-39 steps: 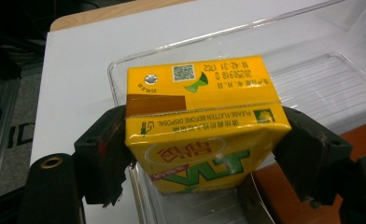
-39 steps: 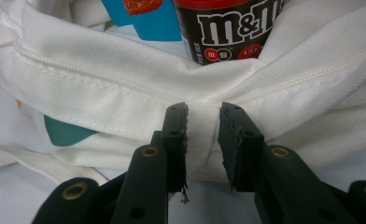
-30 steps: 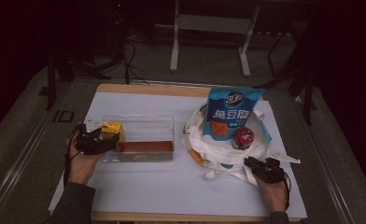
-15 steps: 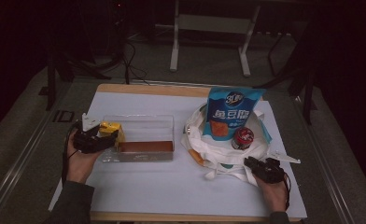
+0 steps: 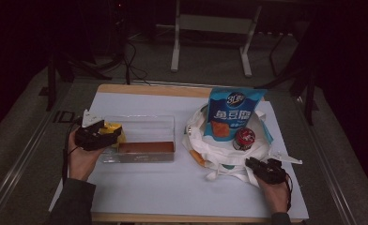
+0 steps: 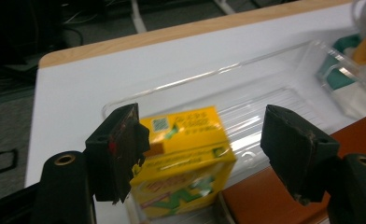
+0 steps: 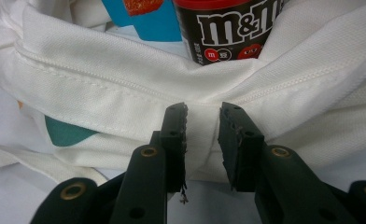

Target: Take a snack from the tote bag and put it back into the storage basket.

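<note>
Left gripper view: spread left claw (image 6: 200, 158) straddles light, crushable yellow cardboard carton (image 6: 183, 161), best pinched across its flat sides; right claw (image 7: 202, 140) pinches soft white cloth bag (image 7: 125, 98).

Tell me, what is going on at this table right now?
A person works with a gripper in each hand. The left gripper stands with its jaws wide on either side of a yellow carton inside the clear plastic bin; one jaw is close against the carton, the other well clear, so it looks released rather than held. The right gripper pinches the rim of the white cloth bag, which holds a blue snack pouch and an M&M's tub.
</note>
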`<state>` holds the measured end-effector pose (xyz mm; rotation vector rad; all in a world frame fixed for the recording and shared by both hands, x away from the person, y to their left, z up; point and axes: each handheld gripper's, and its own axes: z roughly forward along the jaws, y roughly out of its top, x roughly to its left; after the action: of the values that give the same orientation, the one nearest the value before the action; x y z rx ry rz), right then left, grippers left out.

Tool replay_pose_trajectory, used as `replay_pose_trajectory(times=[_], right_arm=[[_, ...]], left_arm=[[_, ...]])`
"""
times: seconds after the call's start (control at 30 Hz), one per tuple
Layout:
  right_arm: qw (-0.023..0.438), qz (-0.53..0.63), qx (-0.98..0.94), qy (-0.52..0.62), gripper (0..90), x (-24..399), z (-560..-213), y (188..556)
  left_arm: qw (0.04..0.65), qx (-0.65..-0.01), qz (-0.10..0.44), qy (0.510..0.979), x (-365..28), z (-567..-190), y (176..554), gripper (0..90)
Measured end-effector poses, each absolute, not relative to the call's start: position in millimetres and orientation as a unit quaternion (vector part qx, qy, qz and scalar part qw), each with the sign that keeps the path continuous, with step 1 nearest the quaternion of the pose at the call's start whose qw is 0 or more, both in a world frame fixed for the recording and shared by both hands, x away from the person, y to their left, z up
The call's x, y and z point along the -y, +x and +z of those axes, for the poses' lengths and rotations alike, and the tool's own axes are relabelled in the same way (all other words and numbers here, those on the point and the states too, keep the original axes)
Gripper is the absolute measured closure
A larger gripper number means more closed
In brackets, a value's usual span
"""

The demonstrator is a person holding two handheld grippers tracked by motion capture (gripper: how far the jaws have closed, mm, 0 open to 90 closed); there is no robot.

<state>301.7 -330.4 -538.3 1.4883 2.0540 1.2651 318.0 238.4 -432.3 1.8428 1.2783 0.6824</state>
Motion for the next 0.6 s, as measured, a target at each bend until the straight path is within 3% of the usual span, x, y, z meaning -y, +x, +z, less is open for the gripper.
replay_pose_trajectory(times=[0.6], right_arm=[[0.148,0.433,-0.724,0.516,66.5,328.5,-533.1,303.0]], left_arm=[[0.436,-0.450,0.220,0.748,-216.2,-419.5,317.1,20.3]])
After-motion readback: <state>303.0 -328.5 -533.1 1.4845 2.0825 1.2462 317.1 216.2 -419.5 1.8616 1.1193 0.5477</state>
